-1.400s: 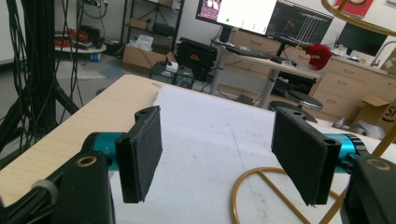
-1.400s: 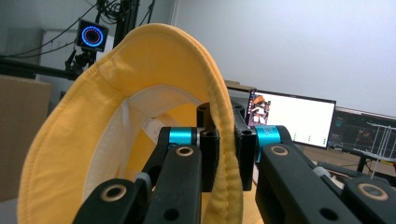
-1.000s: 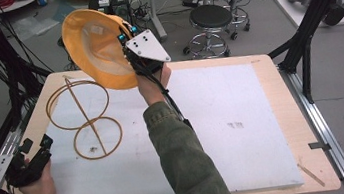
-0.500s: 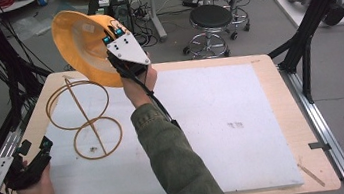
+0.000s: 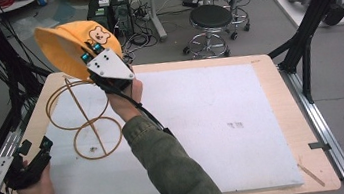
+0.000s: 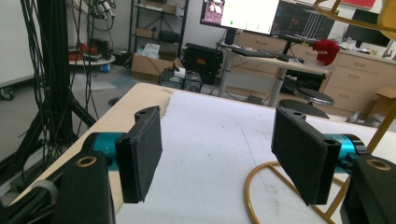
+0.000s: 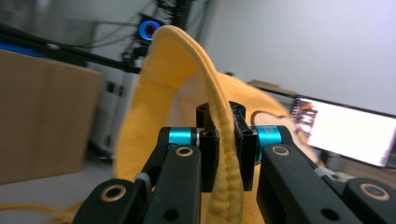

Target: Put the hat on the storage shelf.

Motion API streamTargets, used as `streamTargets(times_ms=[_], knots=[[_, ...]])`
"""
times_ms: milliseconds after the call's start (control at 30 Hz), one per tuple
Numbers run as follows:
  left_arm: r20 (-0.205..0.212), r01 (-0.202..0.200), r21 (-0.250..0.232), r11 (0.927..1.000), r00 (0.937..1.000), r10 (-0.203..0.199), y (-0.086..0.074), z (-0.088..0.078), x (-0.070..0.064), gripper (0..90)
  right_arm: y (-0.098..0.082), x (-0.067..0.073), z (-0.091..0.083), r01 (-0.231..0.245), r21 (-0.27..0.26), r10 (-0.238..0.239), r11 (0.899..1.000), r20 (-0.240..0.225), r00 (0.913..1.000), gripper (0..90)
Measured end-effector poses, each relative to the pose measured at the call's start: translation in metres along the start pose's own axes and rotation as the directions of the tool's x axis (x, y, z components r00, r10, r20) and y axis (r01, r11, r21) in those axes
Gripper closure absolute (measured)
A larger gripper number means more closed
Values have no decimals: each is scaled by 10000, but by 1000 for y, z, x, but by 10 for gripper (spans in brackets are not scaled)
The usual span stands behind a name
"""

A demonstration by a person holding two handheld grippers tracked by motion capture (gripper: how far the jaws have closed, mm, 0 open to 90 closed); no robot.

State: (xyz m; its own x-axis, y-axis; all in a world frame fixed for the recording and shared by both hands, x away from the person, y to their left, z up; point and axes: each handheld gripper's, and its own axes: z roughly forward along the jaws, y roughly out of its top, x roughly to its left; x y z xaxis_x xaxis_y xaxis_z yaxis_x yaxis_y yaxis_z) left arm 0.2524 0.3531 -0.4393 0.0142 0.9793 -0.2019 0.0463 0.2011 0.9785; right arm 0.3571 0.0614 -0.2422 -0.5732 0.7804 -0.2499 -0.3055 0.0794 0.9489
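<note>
Here the right gripper [image 7: 223, 154] pinches a soft yellow cap [image 5: 70, 45] over a looped wire stand [image 5: 79, 116].

Lab: monitors [image 6: 247, 14], cable tangles [image 6: 56, 70], stools [image 5: 210, 19]

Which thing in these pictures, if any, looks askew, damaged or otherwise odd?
Nothing looks damaged or spilled. The yellow hat hangs tilted in the air above the wire stand, pinched by its rim in the right claw, not yet on the stand. The left claw is open near the table's edge.

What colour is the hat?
Yellow-orange hat with a small bear face, clearest in the high view.
</note>
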Motion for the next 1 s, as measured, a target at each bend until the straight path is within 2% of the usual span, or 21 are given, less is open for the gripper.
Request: streamTargets(times_ms=[67, 100, 133, 167, 267, 500, 567, 633, 700, 833, 900, 933, 1000], knots=[[-31, 21, -26, 10000, 10000, -22, 0, 0, 0, 336, 0, 9, -3, 7, -74, -11, 10000, -445, 9990, 836], [-41, 26, 2, 10000, 10000, -26, 0, 0, 1, 336, 2, 19, -6, -11, -249, -12, 9997, -922, 9957, 836], [-42, 31, -5, 10000, 10000, -31, 0, 0, 1, 336, 2, 19, -6, -11, -249, -12, 9997, -922, 9957, 836], [-44, 45, -17, 10000, 10000, -45, 0, 0, 1, 336, 2, 26, -8, -115, -255, 82, 9996, -1263, 9920, 836], [-43, 46, -16, 10000, 10000, -46, 0, 0, 1, 336, 1, 32, -11, -195, -242, 156, 9995, -1522, 9882, 836], [-25, 29, -11, 10000, 10000, -29, 0, 0, 0, 336, -8, 45, -13, -598, 41, 589, 9982, -2460, 9675, 835], [-38, 32, -5, 10000, 10000, -32, 0, 0, 1, 336, -10, 46, -13, -823, 170, 839, 9965, -2716, 9588, 834], [-37, 37, -2, 10000, 10000, -37, 0, 0, 1, 336, -13, 48, -14, -1056, 314, 1102, 9939, -2959, 9488, 833], [-34, 41, 7, 10000, 10000, -41, 0, 0, 1, 336, -16, 51, -15, -1262, 467, 1345, 9909, -3272, 9353, 832], [-17, 45, -9, 10000, 10000, -45, 0, 1, 0, 336, -22, 58, -14, -1226, 879, 1487, 9886, -4301, 8905, 830], [-27, 37, -6, 10000, 10000, -37, 0, 1, 0, 336, -24, 61, -13, -1169, 1053, 1526, 9875, -4605, 8744, 829], [-26, 43, -3, 10000, 10000, -43, 0, 1, 0, 336, -25, 63, -13, -1160, 1112, 1552, 9870, -4715, 8681, 829], [-32, 40, 22, 10000, 10000, -39, 0, 1, 1, 336, -27, 65, -13, -1177, 1206, 1618, 9857, -4819, 8612, 829]])
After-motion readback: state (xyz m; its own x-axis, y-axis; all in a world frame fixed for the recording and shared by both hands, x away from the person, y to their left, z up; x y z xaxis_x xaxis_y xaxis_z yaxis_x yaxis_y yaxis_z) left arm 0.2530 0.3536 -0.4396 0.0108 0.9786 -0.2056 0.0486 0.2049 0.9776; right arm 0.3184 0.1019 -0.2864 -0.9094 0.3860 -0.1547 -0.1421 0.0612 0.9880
